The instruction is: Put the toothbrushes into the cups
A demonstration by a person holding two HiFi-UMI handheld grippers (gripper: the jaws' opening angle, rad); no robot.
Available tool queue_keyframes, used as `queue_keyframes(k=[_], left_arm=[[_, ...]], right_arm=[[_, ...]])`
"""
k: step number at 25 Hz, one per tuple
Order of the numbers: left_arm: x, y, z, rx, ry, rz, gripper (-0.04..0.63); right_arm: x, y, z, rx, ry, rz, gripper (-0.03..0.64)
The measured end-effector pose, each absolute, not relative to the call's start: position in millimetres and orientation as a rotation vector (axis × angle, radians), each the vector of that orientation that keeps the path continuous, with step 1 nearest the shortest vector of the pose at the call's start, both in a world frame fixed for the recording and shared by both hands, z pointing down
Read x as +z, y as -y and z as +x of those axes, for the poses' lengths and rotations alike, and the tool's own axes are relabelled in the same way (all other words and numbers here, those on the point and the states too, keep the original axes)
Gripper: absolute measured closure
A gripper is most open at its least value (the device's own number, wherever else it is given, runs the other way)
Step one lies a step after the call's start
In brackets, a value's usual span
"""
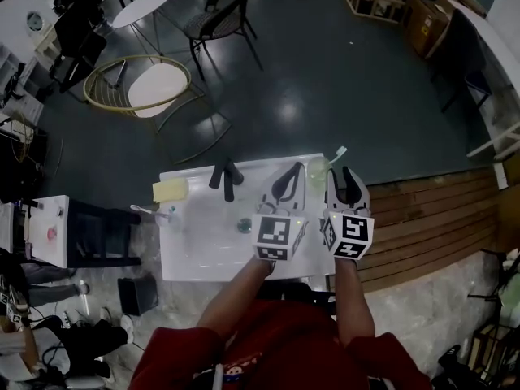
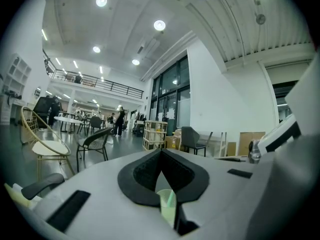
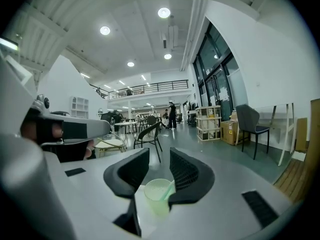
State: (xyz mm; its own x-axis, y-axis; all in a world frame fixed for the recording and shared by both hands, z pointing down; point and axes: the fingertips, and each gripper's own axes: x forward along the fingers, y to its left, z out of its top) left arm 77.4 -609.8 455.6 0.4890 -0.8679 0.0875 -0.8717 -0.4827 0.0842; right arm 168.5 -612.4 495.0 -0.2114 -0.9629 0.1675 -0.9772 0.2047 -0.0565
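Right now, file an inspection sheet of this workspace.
Surface: white square table, few items on it.
Job's things: pale green plastic cup holding a green toothbrush; second cup with a second toothbrush at the table's left edge.
Clutter: yellow block; black two-pronged object; small green round item.
Grippers: left gripper shut, empty; right gripper open, empty.
Cables: nothing seen on the table.
Surroundings: dark floor, black chair, round white table, wooden floor strip.

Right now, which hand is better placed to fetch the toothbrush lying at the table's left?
Left, probably. The left gripper sits nearer the loose toothbrush. The right gripper, jaws apart, is by the green cup that already holds a brush, and would have to reach across the left one.
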Motion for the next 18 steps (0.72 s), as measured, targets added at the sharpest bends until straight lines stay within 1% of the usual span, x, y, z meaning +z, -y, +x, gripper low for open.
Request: queue_keyframes(k=[18], left_arm=[[405.9, 599.1, 75.2, -0.055, 1.607, 2.668, 0.568]], right_arm=[[422.7, 598.3, 164.8, 0.003, 2.449, 1.903, 0.494]])
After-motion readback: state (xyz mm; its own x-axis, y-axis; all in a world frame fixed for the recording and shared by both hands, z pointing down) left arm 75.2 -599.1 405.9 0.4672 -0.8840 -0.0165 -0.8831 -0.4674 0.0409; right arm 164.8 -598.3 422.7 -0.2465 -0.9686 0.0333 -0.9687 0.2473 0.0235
